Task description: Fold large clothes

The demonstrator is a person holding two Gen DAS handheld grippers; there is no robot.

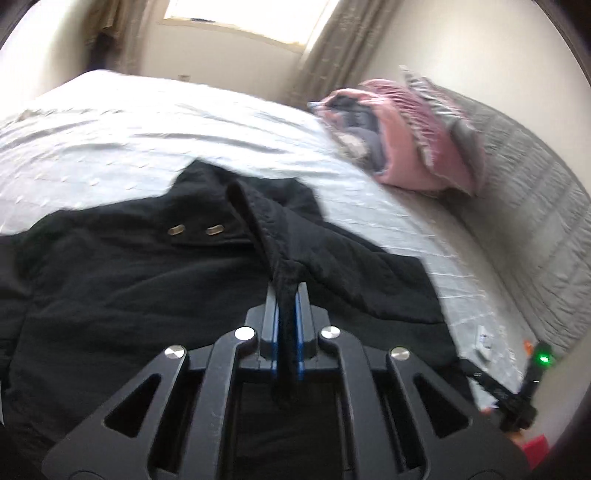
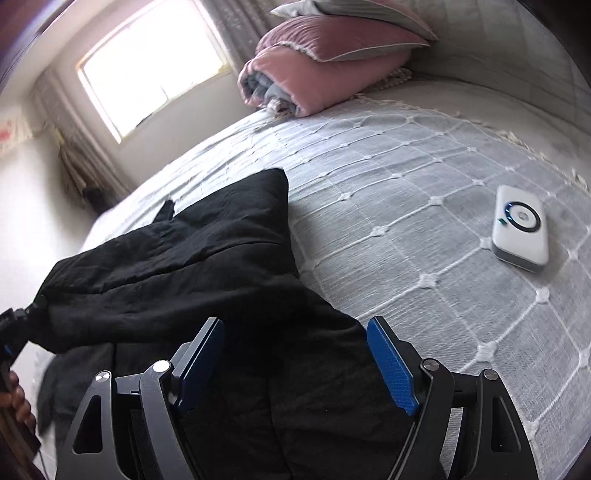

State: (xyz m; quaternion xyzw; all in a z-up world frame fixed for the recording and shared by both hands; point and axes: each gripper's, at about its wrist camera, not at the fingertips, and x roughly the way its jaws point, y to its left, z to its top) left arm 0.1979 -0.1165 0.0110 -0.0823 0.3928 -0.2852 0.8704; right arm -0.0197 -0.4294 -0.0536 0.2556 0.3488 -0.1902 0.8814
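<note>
Black jacket (image 1: 147, 288) spread on the bed (image 1: 110, 122), one gripper pinching it, the other spread wide.

The left gripper (image 1: 287, 291) has its blue-padded fingers (image 1: 300, 332) clenched on a ridge of the jacket's dark fabric, which rises from the cloth toward the camera; two metal eyelets (image 1: 195, 230) show just to the left of that ridge. The right gripper (image 2: 295, 328) hovers over the near part of the jacket (image 2: 207, 273) with its blue pads (image 2: 391, 373) released and well apart, nothing between them; whether they touch the cloth is hard to tell. A white device (image 2: 521, 229) lies on the grey checked bedspread (image 2: 406, 206), apart from the jacket. A rolled pink quilt (image 2: 314, 81) and pillows (image 2: 354, 11) sit near the headboard (image 1: 535, 177), below a bright window (image 2: 147, 70).
</note>
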